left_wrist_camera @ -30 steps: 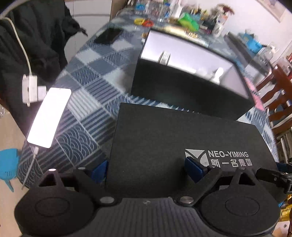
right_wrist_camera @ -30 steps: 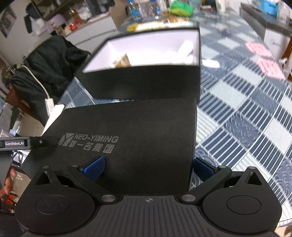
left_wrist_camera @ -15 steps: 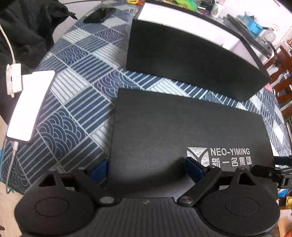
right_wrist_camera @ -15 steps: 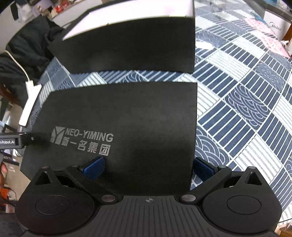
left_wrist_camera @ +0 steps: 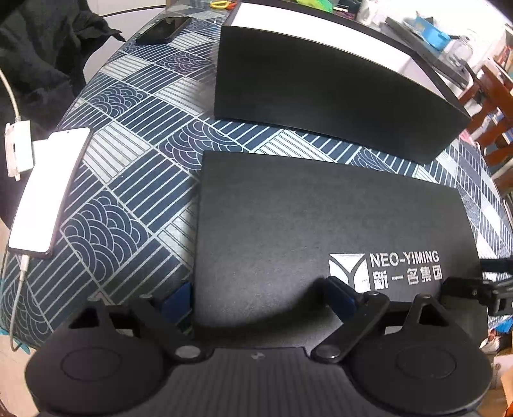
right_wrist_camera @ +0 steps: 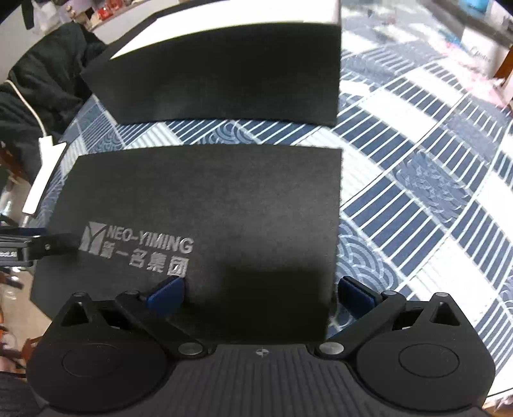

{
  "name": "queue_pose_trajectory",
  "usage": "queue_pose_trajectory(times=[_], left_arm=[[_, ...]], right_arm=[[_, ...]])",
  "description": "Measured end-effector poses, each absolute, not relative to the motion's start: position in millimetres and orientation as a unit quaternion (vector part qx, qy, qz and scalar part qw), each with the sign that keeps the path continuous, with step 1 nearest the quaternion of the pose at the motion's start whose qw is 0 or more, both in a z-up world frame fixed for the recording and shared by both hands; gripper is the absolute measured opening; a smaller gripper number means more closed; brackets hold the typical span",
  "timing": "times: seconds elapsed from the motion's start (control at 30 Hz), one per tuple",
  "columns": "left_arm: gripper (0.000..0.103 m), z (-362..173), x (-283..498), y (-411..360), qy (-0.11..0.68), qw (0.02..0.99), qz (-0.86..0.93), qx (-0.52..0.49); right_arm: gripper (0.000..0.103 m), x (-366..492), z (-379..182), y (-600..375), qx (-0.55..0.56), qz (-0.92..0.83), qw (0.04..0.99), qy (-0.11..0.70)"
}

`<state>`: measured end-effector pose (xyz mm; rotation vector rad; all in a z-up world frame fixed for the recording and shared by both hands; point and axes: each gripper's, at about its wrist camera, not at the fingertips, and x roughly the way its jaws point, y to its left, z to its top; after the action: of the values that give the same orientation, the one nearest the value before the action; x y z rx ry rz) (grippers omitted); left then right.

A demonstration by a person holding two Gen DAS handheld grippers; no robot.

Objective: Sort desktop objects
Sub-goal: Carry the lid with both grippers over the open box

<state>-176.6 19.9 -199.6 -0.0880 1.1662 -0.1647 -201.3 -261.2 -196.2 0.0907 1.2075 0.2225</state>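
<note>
Can't see inside the black box (left_wrist_camera: pixel 336 93) from either view, its near wall blocks everything but a strip of white lining. The lid (left_wrist_camera: pixel 320 231) hides one pad of the left gripper (left_wrist_camera: pixel 256 296), and its near edge vanishes behind both gripper bodies. The dark phone (left_wrist_camera: pixel 163 29) up top is too small to read. The right view's far tablecloth (right_wrist_camera: pixel 449 106) is smeared.

Left tool (left_wrist_camera: pixel 256 300), right tool (right_wrist_camera: pixel 260 293): black ribbed housing, round discs, silver pivot screws, blue fingertip pads (right_wrist_camera: pixel 356 293)
</note>
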Motion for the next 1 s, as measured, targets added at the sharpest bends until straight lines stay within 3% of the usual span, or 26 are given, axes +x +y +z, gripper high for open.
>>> queue_pose_trajectory(times=[0.23,0.43,1.0], left_arm=[[0.103,-197.1,-190.8,16.4,0.532,0.842,-0.087,-0.007],[0.103,-202.6,-191.7,24.7,0.536,0.838,-0.092,-0.052],[0.103,-187.1,-186.3,24.8,0.553,0.826,-0.087,-0.06]], right_arm=[[0.103,-208.9,-194.7,-266.3,0.037,0.1,0.821,0.561],[0.103,-210.4,-197.0,-267.9,0.052,0.107,0.819,0.561],[0.103,-213.0,-179.9,-263.0,0.066,0.105,0.823,0.554]])
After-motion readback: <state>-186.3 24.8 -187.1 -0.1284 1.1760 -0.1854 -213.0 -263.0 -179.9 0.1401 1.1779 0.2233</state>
